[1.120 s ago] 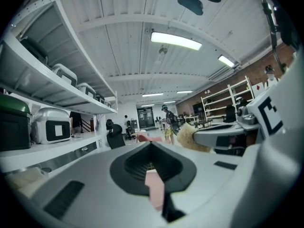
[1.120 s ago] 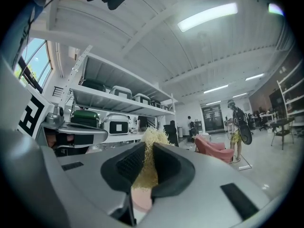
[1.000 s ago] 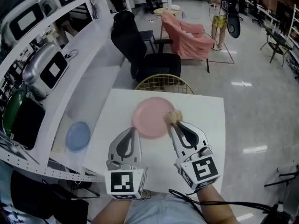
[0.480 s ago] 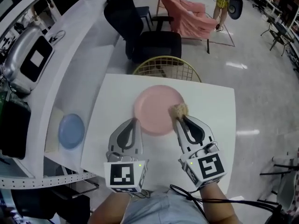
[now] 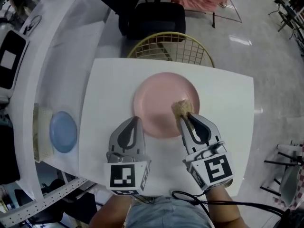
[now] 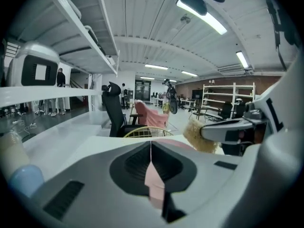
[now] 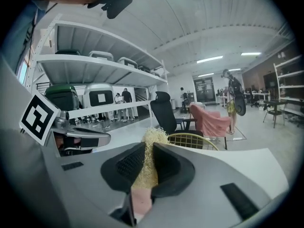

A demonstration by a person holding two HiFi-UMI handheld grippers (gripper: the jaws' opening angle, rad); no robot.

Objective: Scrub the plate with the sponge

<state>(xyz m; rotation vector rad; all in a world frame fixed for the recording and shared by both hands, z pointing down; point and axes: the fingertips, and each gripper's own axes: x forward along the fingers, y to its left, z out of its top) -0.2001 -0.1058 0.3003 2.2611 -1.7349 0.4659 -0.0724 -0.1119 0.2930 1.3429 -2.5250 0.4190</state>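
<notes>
A pink plate [image 5: 159,96] lies on the white table [image 5: 228,103]. My right gripper [image 5: 183,118] is shut on a tan fibrous sponge [image 5: 181,108], which presses on the plate's right half. In the right gripper view the sponge [image 7: 151,139] sticks out between the jaws, with the plate [image 7: 141,198] showing pink below. My left gripper [image 5: 137,120] is shut, its tips at the plate's near-left rim. In the left gripper view the left gripper [image 6: 151,146] has its jaws meeting in a thin line over the plate [image 6: 154,186], and the sponge [image 6: 199,137] shows at the right.
A blue plate [image 5: 63,132] sits on the white side counter at the left. A gold wire chair [image 5: 171,49] stands against the table's far edge, with a black office chair [image 5: 152,13] behind it. Shelves with appliances run along the left.
The right gripper has slid the sponge from the plate's right rim inward onto its surface. The left gripper stays at the near-left rim. The head view has tilted further down.
</notes>
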